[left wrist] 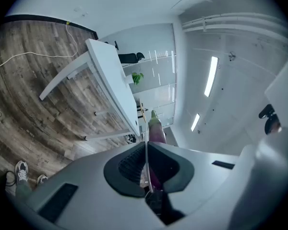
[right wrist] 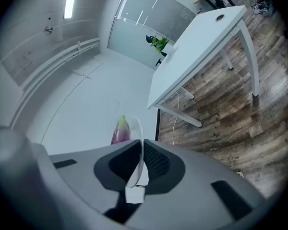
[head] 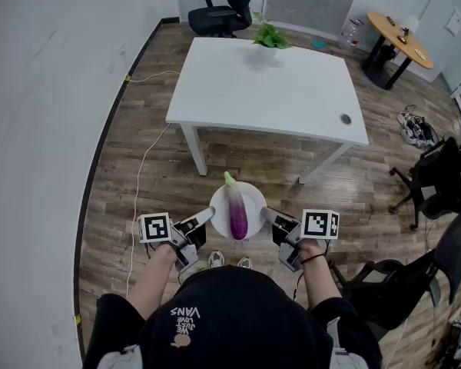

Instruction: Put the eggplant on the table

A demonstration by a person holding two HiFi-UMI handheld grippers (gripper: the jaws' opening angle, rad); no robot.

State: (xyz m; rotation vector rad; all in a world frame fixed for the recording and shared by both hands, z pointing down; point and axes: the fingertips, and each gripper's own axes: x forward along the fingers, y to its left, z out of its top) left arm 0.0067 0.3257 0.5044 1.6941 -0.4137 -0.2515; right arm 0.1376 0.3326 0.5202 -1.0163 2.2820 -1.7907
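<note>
Left gripper (head: pixel 206 217): my jaws are closed down to a narrow gap and pinch the left rim of a white plate (head: pixel 254 198). In the left gripper view the plate's edge (left wrist: pixel 146 150) shows as a thin line running straight between the two dark pads.

Right gripper (head: pixel 268 216): I have it clamped on the opposite rim of the same plate. In the right gripper view the curved rim (right wrist: pixel 140 138) passes between the pads, and the gripper is tilted slightly downward.

Eggplant (head: pixel 237 214): purple with a green stem. It lies lengthwise on the plate, between the two grippers, with the stem end towards the white table (head: pixel 292 91). Both gripper views show it beyond the jaws, resting on the plate and touched by neither gripper.

Position: I hold the plate in the air over the wooden floor (head: pixel 138 175), on the near side of the table and clear of it. A potted plant (head: pixel 269 37) stands at the table's far edge.
</note>
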